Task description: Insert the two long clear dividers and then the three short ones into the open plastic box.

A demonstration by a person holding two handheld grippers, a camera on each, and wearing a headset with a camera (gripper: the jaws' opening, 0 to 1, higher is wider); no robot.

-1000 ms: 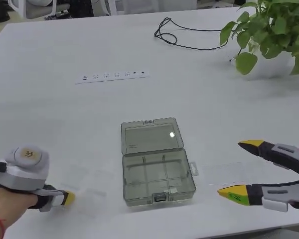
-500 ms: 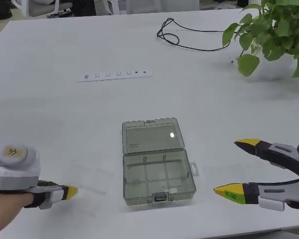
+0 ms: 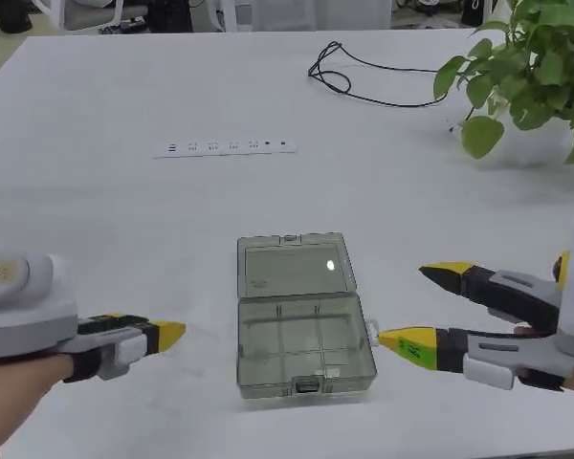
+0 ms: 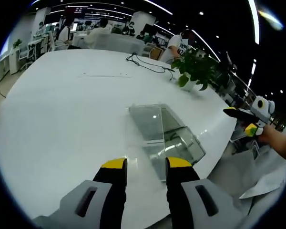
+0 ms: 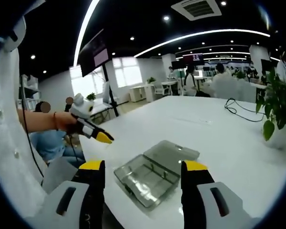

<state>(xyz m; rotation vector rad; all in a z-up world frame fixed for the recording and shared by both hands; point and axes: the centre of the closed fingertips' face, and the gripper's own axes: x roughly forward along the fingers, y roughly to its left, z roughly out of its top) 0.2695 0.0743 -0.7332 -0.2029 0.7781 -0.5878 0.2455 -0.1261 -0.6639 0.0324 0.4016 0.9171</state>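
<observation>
Plastic box (image 3: 302, 316) lies open on the white table (image 3: 124, 220), low in the middle of the head view. Against the picture from a second ago, both grippers have closed in on it: the left gripper (image 3: 172, 333) has come in from the left edge and its yellow tip now points at the base from near by, and the right gripper (image 3: 416, 306) has moved until its lower jaw is just beside the right wall. I judge that I am lining up for an insertion, not yet making one. The lid (image 3: 292, 266) lies flat on the far side and the latch (image 3: 306, 385) faces me. The base's long axis runs left to right, so the long dividers should lie that way. Faint lines cross the base; I cannot tell whether they are seated dividers or moulded slots.

In the left gripper view the box (image 4: 164, 136) sits just beyond the left gripper (image 4: 145, 164), lid on the far side. The jaws stand a narrow gap apart, and I can make out nothing between them. The right gripper (image 4: 240, 120) shows at the right.

In the right gripper view the box (image 5: 152, 174) lies between the right gripper's (image 5: 143, 166) jaws, which are spread wide and empty. The long axis slants across the picture, lid to the upper right. The left gripper (image 5: 102, 137) points in from the left.
</observation>
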